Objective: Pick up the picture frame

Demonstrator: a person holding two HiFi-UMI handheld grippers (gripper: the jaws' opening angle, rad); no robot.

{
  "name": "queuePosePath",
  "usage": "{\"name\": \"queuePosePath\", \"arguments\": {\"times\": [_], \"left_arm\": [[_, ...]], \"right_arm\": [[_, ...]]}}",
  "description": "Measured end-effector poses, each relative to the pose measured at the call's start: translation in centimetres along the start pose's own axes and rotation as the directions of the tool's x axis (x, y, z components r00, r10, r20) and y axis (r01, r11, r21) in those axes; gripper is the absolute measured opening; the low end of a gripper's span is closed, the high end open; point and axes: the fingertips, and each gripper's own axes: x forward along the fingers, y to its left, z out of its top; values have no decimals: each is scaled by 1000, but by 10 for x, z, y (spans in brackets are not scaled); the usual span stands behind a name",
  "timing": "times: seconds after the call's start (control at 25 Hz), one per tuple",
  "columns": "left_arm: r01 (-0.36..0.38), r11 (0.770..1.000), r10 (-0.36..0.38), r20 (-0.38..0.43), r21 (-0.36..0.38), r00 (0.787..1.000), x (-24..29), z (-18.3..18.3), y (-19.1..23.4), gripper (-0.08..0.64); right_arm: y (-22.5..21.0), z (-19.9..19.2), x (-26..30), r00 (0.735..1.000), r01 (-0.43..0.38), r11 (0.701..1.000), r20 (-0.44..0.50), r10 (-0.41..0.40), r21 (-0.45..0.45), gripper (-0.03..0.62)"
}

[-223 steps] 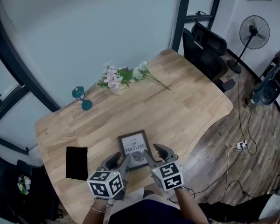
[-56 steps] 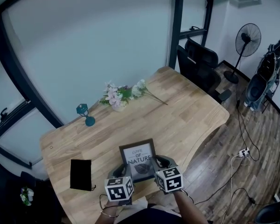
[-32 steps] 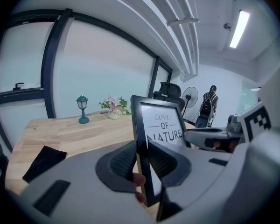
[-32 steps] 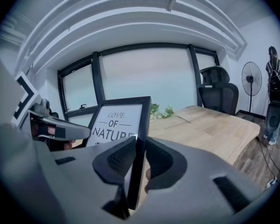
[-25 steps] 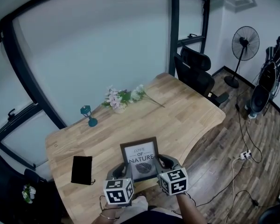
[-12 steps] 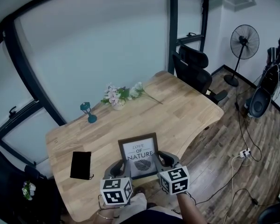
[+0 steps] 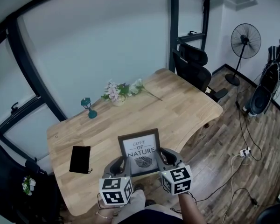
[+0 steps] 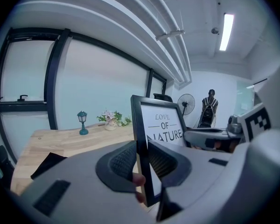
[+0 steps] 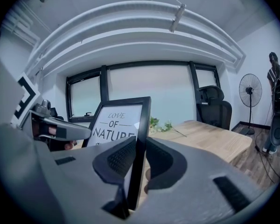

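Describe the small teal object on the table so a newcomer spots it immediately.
Start at the wooden table. Along its far edge by the window wall, left of the flower bunch, stands a tiny lamp post figurine. Nothing else on the table is teal.

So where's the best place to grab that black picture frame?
The black rectangular picture frame is thin and flat, so pinch its side edges, low down: left tool from the left, right tool from the right, as they do now.

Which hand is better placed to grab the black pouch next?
Probably left: the black pouch lies on the left hand-held gripper's side. Both it and the right hand-held gripper grip the picture frame, though.
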Motion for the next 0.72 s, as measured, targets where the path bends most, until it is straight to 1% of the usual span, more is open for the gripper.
{"name": "queuePosePath", "arguments": {"times": [0.24,0.72], "left_arm": [[-3,1000,2,18,16,1000,-9,3,-13,71],[-10,999,7,64,41,998,-23,18,-24,71]], "right_arm": [[-3,3,-16,1000,-2,1000,21,2,1,69],[-2,21,-33,998,-15,1000,68,16,-20,69]]}}
